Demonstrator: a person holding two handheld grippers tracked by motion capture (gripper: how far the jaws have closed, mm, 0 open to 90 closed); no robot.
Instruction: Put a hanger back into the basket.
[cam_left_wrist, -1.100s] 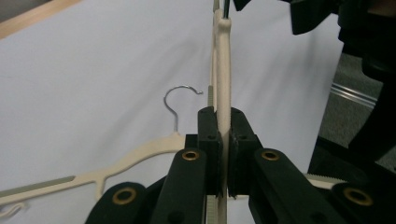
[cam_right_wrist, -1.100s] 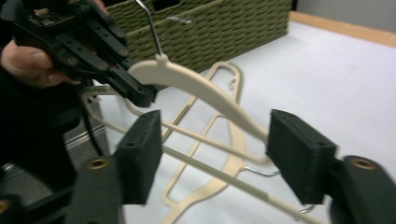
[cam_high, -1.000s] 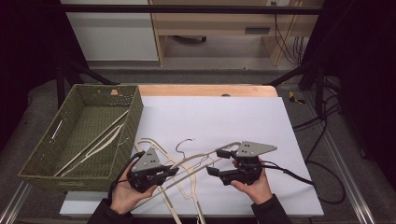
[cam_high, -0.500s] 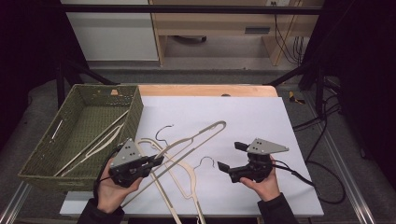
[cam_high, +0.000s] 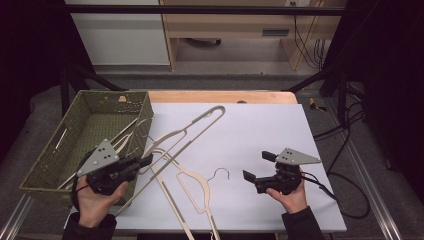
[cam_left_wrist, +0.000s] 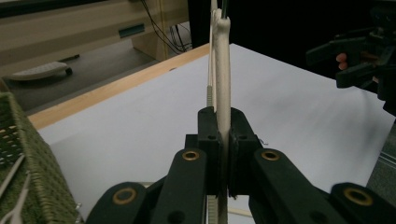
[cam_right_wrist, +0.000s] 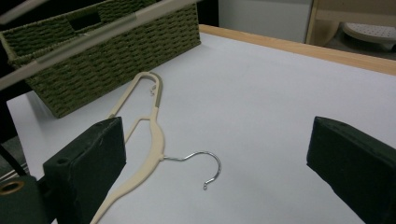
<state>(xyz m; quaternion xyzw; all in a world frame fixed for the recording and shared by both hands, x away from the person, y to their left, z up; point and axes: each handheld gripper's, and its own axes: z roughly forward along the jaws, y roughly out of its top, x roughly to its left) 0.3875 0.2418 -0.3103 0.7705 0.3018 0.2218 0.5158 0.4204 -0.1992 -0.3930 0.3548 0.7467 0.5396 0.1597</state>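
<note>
Your left gripper (cam_high: 142, 162) holds a cream hanger (cam_high: 187, 131), with its jaws pressed tight on the thin edge of it. The hanger is up off the white worktop (cam_high: 270, 130), right next to the green basket (cam_high: 47, 165). Its long side runs at a slant, from your left hand up and away toward the far middle of the worktop. Its wire hook (cam_high: 141, 126) sits near the basket's rim.

Your right gripper (cam_high: 257, 167) has just been opening, and its jaws stand wide with nothing between them. It hovers over the worktop, near the second hanger (cam_high: 195, 187). That one lies flat, its little metal hook (cam_high: 221, 173) curling toward your right hand and its long side running toward you.

A few hangers (cam_high: 125, 137) already lie in the basket, so I think the job is partly done. You likely need to put the lifted hanger in next, then pick up the one on the worktop.
</note>
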